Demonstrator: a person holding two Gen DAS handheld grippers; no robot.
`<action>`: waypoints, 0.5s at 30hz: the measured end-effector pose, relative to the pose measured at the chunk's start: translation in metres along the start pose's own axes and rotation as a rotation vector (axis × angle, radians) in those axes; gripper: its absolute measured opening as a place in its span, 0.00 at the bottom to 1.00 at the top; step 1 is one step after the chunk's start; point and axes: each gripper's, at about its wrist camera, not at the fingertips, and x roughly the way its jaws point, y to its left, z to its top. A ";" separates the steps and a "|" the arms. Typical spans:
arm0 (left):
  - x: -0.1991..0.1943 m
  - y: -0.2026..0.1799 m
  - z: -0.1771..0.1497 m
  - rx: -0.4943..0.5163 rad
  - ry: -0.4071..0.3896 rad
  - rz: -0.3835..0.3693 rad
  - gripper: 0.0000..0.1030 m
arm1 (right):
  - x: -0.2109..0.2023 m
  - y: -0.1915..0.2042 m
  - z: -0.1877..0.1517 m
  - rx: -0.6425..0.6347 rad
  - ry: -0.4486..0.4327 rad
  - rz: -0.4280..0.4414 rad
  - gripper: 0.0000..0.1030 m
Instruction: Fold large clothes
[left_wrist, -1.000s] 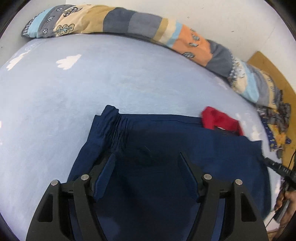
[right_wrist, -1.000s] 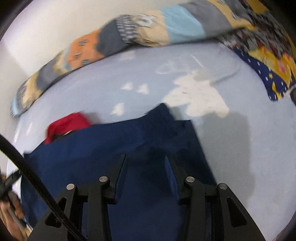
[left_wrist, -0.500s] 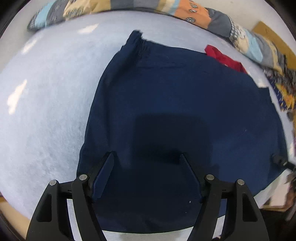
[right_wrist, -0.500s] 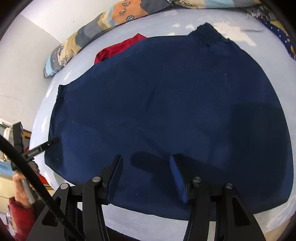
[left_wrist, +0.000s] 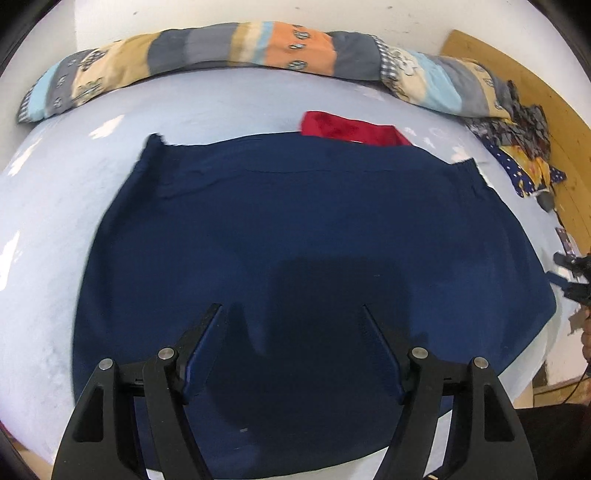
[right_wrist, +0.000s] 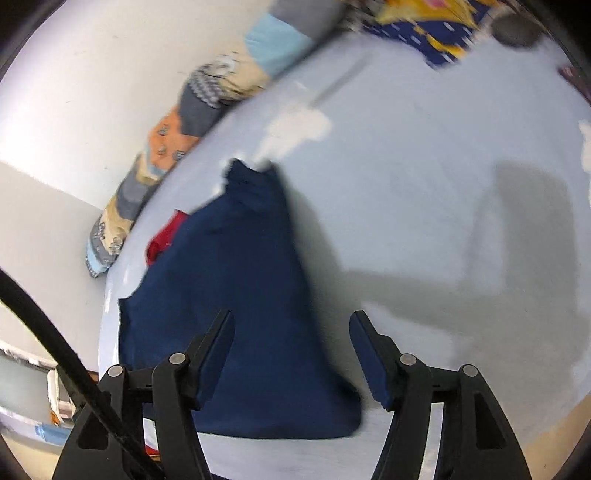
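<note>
A large navy blue garment (left_wrist: 295, 229) lies spread flat on the light blue bed (left_wrist: 55, 206). My left gripper (left_wrist: 291, 317) is open and empty, hovering over the garment's near middle. In the right wrist view the garment (right_wrist: 243, 280) runs away to the upper left. My right gripper (right_wrist: 291, 325) is open and empty above its near right corner, by the bed's front edge. The right gripper also shows at the far right of the left wrist view (left_wrist: 572, 273).
A red garment (left_wrist: 351, 127) lies partly under the navy one's far edge. A long patchwork bolster (left_wrist: 258, 51) lines the back wall. Patterned cloth (left_wrist: 524, 162) is piled at the right by a wooden headboard (left_wrist: 517, 74). The bed's front edge is close below me.
Both grippers have tilted back up from looking down on the garment. The right gripper has opened wider and swung right towards the garment's right corner. The garment lies flatter than one second ago.
</note>
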 end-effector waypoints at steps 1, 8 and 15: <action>0.002 -0.004 0.001 0.007 0.002 -0.013 0.71 | 0.004 -0.007 -0.002 0.020 0.020 0.012 0.67; 0.003 -0.027 -0.002 0.074 0.003 -0.032 0.71 | 0.039 -0.018 -0.013 0.087 0.167 0.112 0.67; 0.006 -0.027 0.001 0.054 0.008 -0.052 0.71 | 0.073 -0.003 -0.010 0.045 0.228 0.180 0.67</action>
